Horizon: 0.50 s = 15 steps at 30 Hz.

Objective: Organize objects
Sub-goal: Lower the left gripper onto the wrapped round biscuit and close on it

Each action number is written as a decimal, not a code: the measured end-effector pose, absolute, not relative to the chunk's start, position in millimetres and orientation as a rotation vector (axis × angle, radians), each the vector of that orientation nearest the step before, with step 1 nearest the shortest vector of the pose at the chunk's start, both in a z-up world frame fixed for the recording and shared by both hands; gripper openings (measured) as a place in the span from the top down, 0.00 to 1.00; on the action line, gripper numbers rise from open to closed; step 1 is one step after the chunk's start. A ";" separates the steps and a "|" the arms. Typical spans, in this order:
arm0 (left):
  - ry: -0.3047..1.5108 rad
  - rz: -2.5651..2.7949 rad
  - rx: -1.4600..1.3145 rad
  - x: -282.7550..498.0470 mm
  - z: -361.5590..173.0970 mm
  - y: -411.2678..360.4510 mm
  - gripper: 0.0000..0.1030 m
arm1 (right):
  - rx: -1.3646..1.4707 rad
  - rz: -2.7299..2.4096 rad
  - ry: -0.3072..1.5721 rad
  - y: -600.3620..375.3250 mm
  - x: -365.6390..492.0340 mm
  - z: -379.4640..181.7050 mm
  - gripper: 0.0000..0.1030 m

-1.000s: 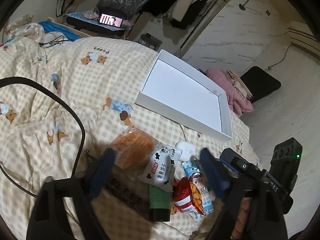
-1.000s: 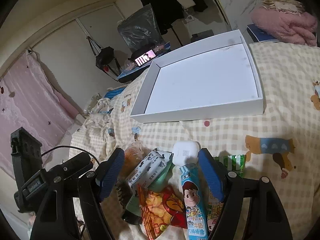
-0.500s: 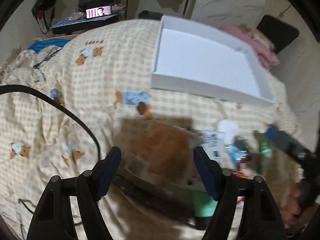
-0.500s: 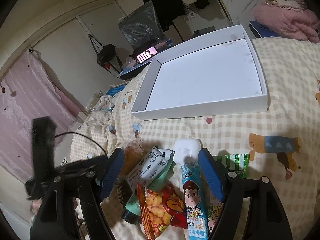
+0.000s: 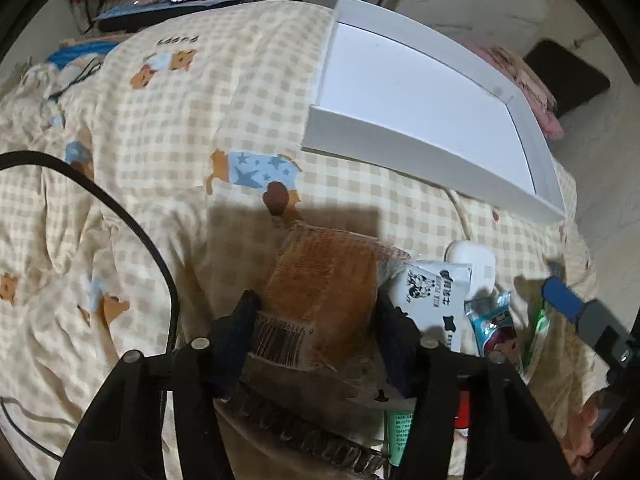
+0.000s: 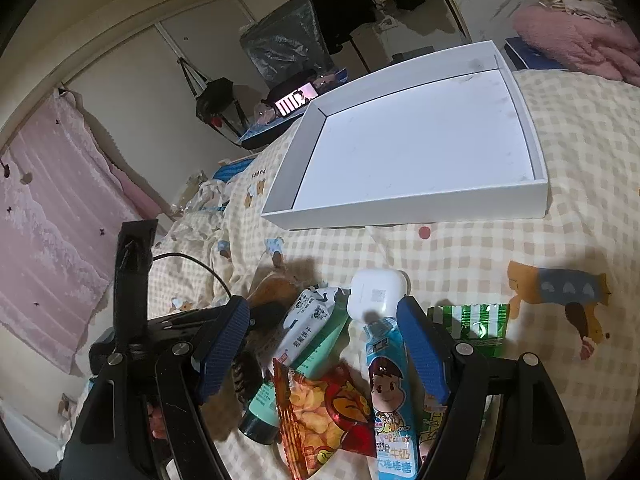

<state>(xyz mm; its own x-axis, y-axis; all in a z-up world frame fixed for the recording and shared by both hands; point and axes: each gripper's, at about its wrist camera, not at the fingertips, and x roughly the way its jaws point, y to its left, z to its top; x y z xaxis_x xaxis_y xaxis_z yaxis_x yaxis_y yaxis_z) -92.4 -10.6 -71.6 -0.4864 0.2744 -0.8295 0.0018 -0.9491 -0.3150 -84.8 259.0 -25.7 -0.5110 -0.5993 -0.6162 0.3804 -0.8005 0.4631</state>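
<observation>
A bread packet (image 5: pixel 320 292) in clear wrap lies on the checked bedspread at the left end of a snack pile. My left gripper (image 5: pixel 316 332) points down over it, its jaws closing, with both pads touching the packet's sides. My right gripper (image 6: pixel 320 344) hovers open above the pile. Under it lie a white biscuit pack (image 6: pixel 308 320), a green tube (image 6: pixel 260 396), a red chips bag (image 6: pixel 320 412) and a blue candy pack (image 6: pixel 388 392), none of them touched. A white earbud case (image 6: pixel 378 292) and a green striped packet (image 6: pixel 468 320) lie just beyond. An empty white tray (image 6: pixel 400 208) sits behind the pile.
A black cable (image 5: pixel 160 260) loops across the bedspread on the left. A black toothed comb (image 5: pixel 304 440) lies under the near end of the bread. A pink blanket (image 6: pixel 580 40) and a lit phone (image 6: pixel 296 98) lie past the bed. The bed's edge drops away on the right.
My left gripper has come down and swung over the bread packet, and its jaws have narrowed onto it. The right gripper and the snacks under it have stayed put.
</observation>
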 end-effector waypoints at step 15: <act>-0.474 2.604 -1.054 -39.9 -16.8 -2.6 0.44 | 1.070 -2.296 -0.412 266.0 -86.9 -25.2 0.24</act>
<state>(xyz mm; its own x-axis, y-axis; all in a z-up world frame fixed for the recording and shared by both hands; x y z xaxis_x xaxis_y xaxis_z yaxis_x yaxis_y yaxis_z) -39.9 -2.6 -16.8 -0.6897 0.3838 -0.6140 -0.1426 -0.9034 -0.4044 -86.9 266.0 -25.2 -0.5193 -0.6097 -0.5988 0.3637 -0.7918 0.4907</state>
